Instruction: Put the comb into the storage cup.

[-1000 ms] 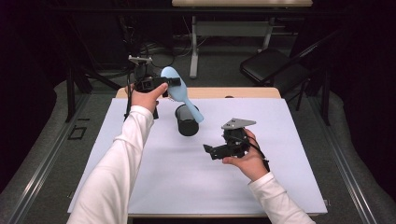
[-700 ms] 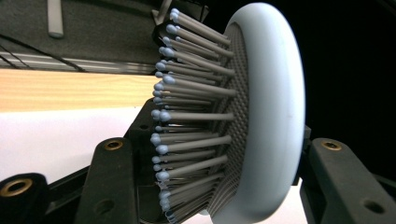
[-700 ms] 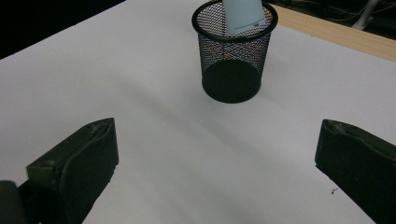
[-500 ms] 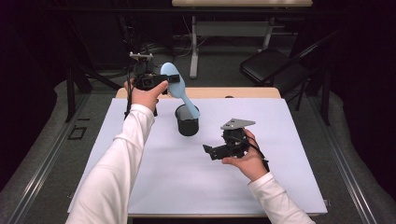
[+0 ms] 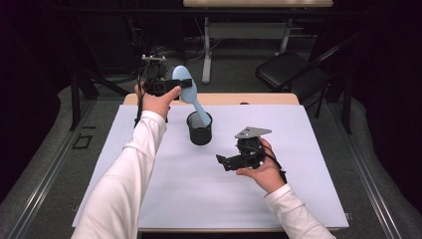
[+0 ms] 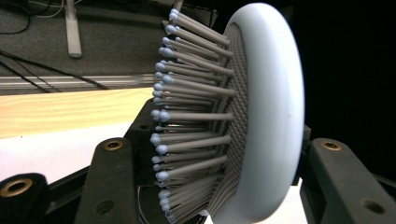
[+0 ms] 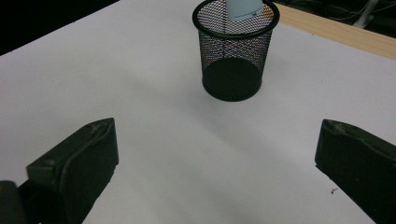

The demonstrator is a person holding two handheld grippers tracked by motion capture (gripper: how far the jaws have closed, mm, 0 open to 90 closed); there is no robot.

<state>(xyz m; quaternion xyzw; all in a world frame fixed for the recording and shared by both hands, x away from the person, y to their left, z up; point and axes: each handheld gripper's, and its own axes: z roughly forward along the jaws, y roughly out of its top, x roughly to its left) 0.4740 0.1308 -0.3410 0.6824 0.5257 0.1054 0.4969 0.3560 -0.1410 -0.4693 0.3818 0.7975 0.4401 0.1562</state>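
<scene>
- Since a second ago, the black mesh cup [image 5: 200, 128] stands upright instead of tipped over, with the handle of the pale blue hairbrush [image 5: 189, 94] now dipping inside its rim.
- Left claw [image 5: 175, 85] clenches the brush head at 11 o'clock of the desk [image 5: 149, 199].
- Right claw [image 5: 226, 162] hangs released, empty, at 4 o'clock from the cup.

Beyond the white surface [image 5: 164, 199], a black folding chair [image 5: 293, 74] stands on grey floor [image 5: 234, 87]; behind it, seemingly, a desk [image 5: 256, 4].
</scene>
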